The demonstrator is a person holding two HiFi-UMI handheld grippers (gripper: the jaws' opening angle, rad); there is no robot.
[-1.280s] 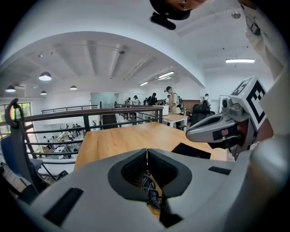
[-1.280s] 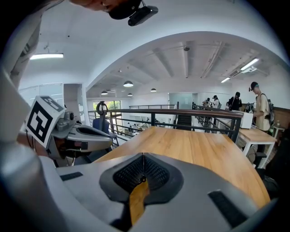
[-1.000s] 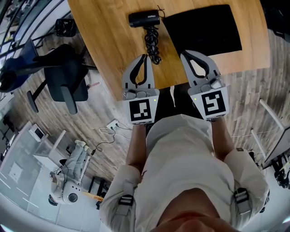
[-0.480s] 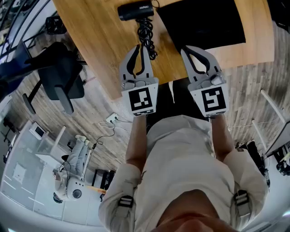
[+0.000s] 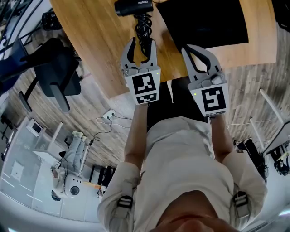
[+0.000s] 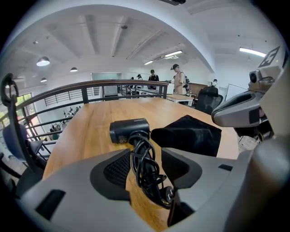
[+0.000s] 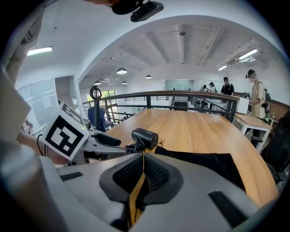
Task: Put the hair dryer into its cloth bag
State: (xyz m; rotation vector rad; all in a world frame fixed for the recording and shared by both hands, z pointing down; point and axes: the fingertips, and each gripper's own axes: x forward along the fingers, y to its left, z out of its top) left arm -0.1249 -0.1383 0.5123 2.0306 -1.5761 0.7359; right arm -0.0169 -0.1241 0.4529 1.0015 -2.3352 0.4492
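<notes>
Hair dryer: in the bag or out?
Out. The hair dryer lies on the table beside the cloth bag, which lies flat.

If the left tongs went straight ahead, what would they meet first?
Likely the coiled cord, lying between the left tongs, whose jaws have just been opening; the hair dryer lies beyond.

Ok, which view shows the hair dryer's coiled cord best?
The left gripper view: the cord fills the centre, end to end, lying between the left gripper's jaws, which have just been opening. The head view shows it small, from above. The right gripper view hides nearly all of it.
</notes>
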